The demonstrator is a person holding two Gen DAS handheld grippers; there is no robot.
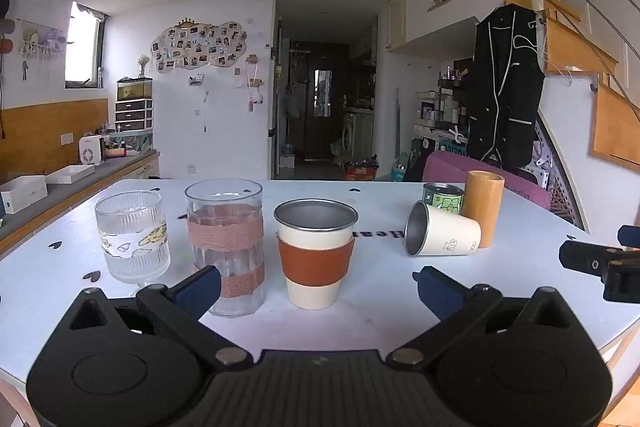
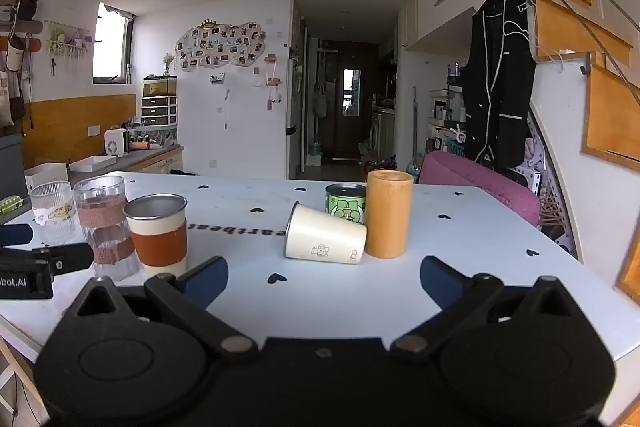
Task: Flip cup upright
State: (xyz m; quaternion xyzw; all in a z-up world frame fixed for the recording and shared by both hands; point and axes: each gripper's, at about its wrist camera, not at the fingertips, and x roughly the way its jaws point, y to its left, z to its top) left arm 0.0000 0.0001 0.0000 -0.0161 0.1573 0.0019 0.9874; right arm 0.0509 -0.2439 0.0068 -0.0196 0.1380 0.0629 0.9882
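Observation:
A cream metal cup lies on its side on the white table, its mouth facing left. It leans against a tall wooden cylinder cup. My right gripper is open, just short of the fallen cup, with nothing between its fingers; it also shows at the right edge of the left wrist view as the right gripper. My left gripper is open in front of an upright cream cup with an orange-brown sleeve.
A ribbed glass and a tall glass with pink bands stand at the left. A green printed can sits behind the fallen cup. A purple chair stands beyond the table's far right edge.

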